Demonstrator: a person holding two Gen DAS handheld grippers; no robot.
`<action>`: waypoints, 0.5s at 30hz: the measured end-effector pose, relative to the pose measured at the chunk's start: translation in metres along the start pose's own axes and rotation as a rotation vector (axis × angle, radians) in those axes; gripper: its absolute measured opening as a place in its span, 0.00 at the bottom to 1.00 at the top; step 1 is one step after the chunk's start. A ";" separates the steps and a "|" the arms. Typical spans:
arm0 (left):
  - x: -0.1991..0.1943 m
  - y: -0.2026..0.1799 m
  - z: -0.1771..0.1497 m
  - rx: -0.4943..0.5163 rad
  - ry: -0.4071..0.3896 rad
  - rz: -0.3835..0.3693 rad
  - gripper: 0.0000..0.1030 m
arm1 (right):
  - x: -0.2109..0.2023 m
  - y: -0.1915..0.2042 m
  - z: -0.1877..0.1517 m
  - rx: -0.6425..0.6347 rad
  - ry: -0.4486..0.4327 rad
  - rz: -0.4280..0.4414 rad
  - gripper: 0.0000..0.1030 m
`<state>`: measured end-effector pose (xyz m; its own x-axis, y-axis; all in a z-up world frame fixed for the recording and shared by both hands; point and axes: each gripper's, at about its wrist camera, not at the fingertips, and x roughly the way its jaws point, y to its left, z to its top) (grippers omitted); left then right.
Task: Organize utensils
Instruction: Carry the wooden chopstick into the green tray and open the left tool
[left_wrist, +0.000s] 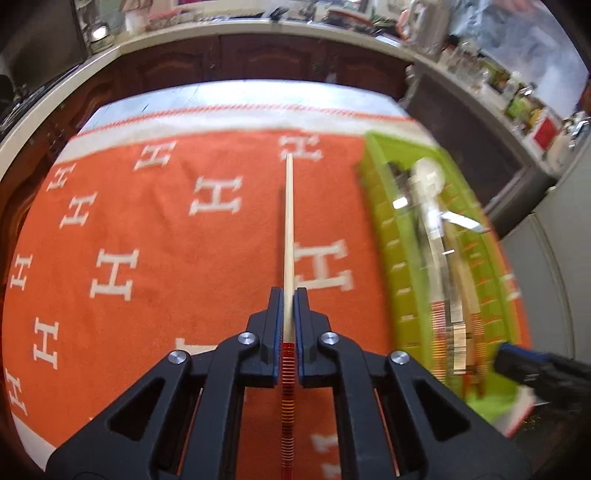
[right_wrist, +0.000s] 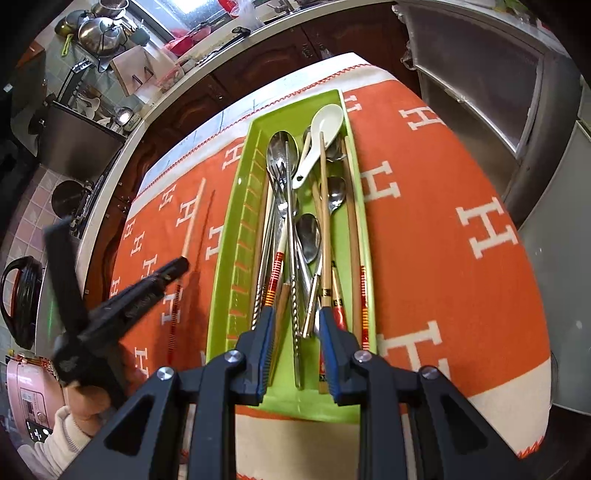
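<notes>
At the left of the right wrist view, the left gripper (right_wrist: 177, 264) is clamped on a pale wooden chopstick with a red-and-gold banded handle (left_wrist: 288, 229), its tip running toward the frame's upper middle over the orange towel with white H letters (left_wrist: 155, 229). I'd keep that grip square so the stick doesn't swivel. Further right, the bright green plastic utensil tray (right_wrist: 242, 206) lies heaped with steel spoons, a white ceramic spoon (right_wrist: 319, 134) and more chopsticks. The right gripper (right_wrist: 295, 325) hovers at lower centre, jaws apart, holding nothing; it should pick one handle, not several.
</notes>
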<state>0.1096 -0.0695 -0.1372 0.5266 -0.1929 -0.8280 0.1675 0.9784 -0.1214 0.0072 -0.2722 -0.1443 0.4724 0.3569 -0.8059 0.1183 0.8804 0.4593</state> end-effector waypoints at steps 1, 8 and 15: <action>-0.009 -0.006 0.005 -0.001 -0.004 -0.037 0.03 | -0.002 -0.001 -0.001 0.003 -0.005 0.002 0.23; -0.035 -0.063 0.029 0.049 0.008 -0.171 0.03 | -0.013 -0.002 0.001 0.008 -0.037 0.003 0.23; -0.017 -0.094 0.034 0.080 0.059 -0.145 0.05 | -0.020 -0.003 0.001 0.014 -0.050 -0.002 0.23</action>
<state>0.1133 -0.1610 -0.0931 0.4424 -0.3242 -0.8362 0.3054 0.9311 -0.1994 -0.0017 -0.2824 -0.1294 0.5155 0.3391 -0.7869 0.1309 0.8764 0.4634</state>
